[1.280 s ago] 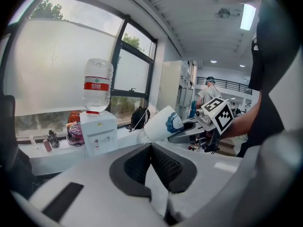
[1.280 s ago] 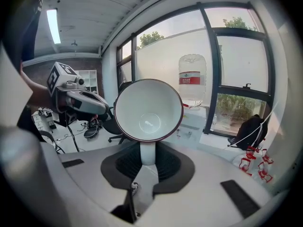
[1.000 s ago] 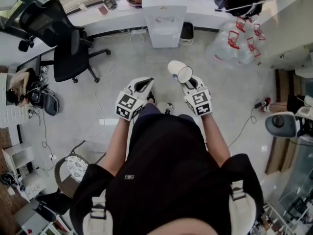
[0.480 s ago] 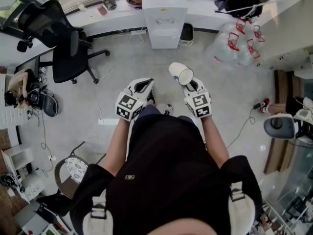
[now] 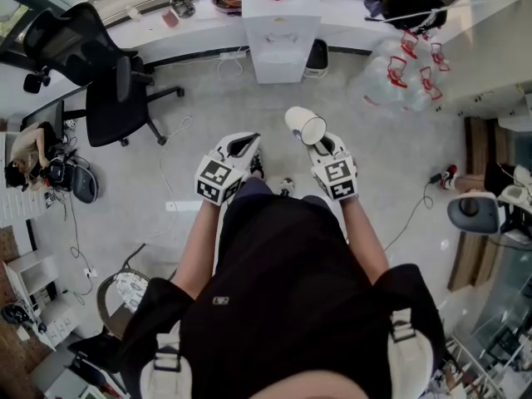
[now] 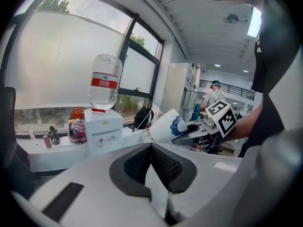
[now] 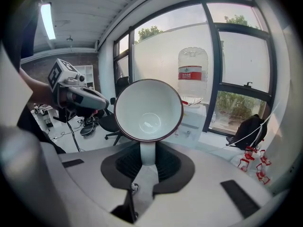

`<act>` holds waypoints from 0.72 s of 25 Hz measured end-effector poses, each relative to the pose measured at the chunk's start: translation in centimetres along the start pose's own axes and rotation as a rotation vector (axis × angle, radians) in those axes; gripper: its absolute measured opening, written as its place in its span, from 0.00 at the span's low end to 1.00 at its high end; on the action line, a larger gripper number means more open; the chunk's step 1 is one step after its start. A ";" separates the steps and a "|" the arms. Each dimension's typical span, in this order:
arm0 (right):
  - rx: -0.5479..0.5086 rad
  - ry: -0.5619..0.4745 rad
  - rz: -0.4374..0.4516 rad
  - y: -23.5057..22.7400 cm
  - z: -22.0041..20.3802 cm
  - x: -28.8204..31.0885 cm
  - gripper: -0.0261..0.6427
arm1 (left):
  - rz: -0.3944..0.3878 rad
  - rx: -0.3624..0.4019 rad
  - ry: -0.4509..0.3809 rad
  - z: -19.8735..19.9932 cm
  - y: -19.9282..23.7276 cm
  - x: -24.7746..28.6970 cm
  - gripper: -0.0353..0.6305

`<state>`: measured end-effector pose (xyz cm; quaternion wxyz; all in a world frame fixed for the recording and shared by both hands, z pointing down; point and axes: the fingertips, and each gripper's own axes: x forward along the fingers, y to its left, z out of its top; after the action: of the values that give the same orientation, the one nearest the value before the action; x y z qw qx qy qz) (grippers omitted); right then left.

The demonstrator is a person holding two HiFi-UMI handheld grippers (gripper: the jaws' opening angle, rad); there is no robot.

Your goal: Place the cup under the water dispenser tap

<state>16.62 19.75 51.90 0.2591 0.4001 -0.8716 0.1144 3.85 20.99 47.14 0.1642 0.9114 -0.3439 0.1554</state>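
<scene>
right gripper view: right claw [image 7: 147, 159] clamps cup [image 7: 148, 109] handle; left claw [image 6: 151, 150] closed

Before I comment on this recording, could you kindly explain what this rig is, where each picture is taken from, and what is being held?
There is no robot here: a person holds a hand-held gripper in each hand. The head view comes from a camera on the person's head, looking down at the floor, an office chair and a white water dispenser. The other two pictures come from cameras riding on each gripper, looking along its jaws. The right gripper has its jaws closed on the handle of a white cup, whose mouth faces that camera. The left gripper has its jaws together, with nothing between them. The cup is not yet at the dispenser.
</scene>
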 end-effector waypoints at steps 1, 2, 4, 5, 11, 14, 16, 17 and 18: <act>0.000 0.002 -0.002 0.0 0.2 0.3 0.11 | -0.004 -0.002 0.002 0.0 0.4 0.1 0.05; -0.001 0.005 -0.004 -0.1 0.4 0.7 0.11 | -0.009 -0.004 0.004 0.1 0.8 0.2 0.05; -0.001 0.013 -0.007 -0.3 0.7 1.4 0.11 | -0.017 -0.008 0.008 0.3 1.7 0.6 0.05; -0.001 0.018 -0.008 -0.5 0.8 1.7 0.11 | -0.020 -0.009 0.008 0.4 2.1 0.9 0.05; 0.006 0.036 -0.025 -2.0 1.7 3.6 0.11 | -0.049 -0.008 0.004 1.8 4.4 2.7 0.05; 0.007 0.047 -0.034 -2.8 2.1 4.6 0.11 | -0.062 -0.009 0.006 2.3 5.6 3.6 0.05; 0.010 0.053 -0.037 -3.2 2.4 5.3 0.11 | -0.070 -0.012 0.008 2.5 6.4 4.1 0.05; 0.011 0.055 -0.039 -3.4 2.6 5.6 0.11 | -0.073 -0.013 0.010 2.6 6.8 4.3 0.05; 0.012 0.057 -0.042 -3.6 2.8 5.9 0.11 | -0.078 -0.012 0.013 2.8 7.2 4.6 0.05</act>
<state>15.09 12.48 52.73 0.2837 0.4162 -0.8547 0.1254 2.73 12.04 47.88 0.1778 0.9220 -0.3082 0.1526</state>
